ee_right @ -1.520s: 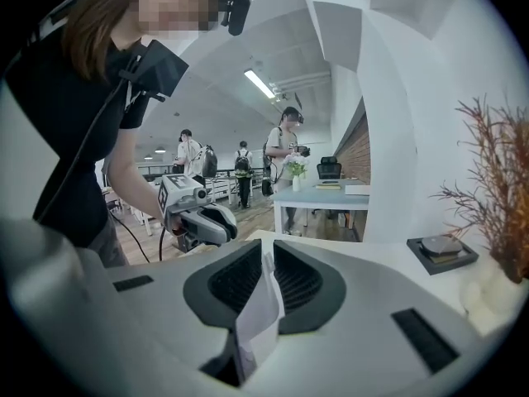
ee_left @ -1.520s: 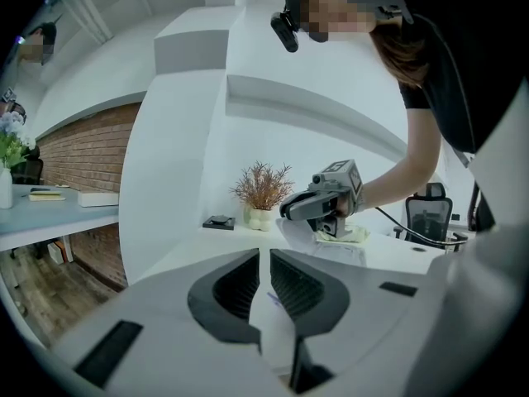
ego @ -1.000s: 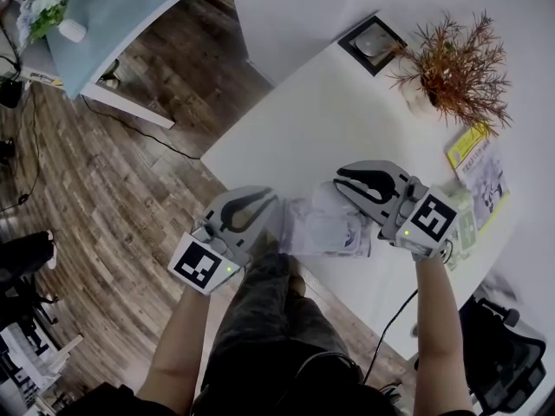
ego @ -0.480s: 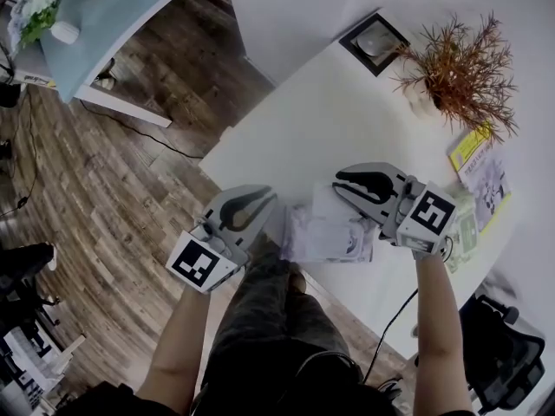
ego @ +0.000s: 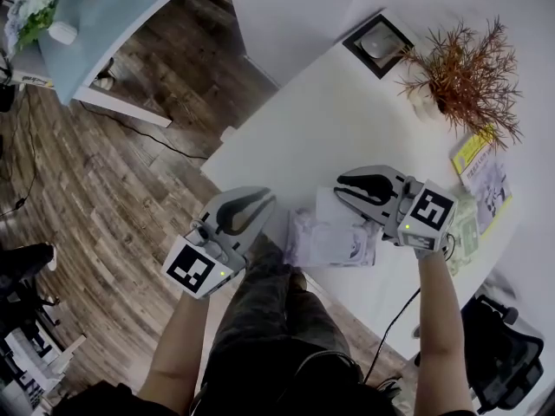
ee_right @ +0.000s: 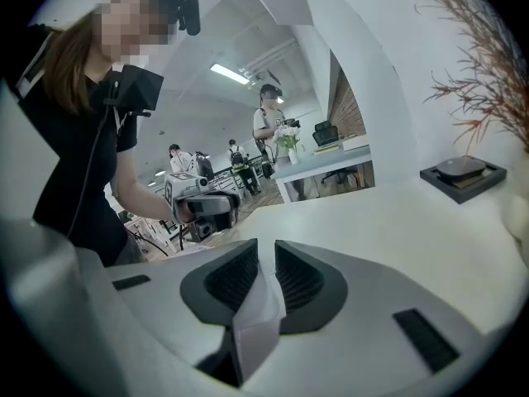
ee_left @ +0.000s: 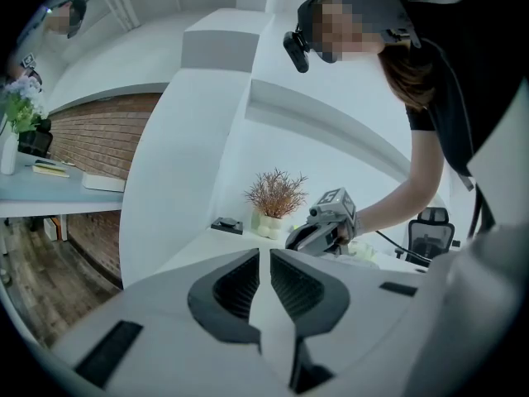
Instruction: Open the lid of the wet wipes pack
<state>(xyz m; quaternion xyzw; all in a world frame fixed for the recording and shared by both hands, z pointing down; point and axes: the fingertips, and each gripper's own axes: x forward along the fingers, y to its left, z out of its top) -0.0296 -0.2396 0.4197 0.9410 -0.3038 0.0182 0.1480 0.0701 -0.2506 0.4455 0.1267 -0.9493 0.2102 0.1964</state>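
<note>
The wet wipes pack (ego: 334, 243), white and crinkled, lies on the white table (ego: 347, 120) near its front edge. My left gripper (ego: 269, 200) is at the pack's left end, and its jaws (ee_left: 264, 255) are shut on a thin white edge of the pack. My right gripper (ego: 340, 186) reaches over the pack from the right. The white lid flap (ego: 335, 204) stands lifted off the pack, and a fold of it (ee_right: 260, 308) sits between the right jaws (ee_right: 266, 246), which are opening. Each gripper shows in the other's view: the right gripper (ee_left: 318, 234), the left gripper (ee_right: 207, 209).
A dried plant in a white pot (ego: 460, 72) and a black square dish (ego: 379, 44) stand at the table's far side. Yellow and white leaflets (ego: 481, 167) lie to the right. An office chair (ego: 503, 354) is at bottom right, and a blue table (ego: 113, 16) at top left.
My right gripper has sunk a little with the flap still between its jaws. The left gripper has hardly moved.
</note>
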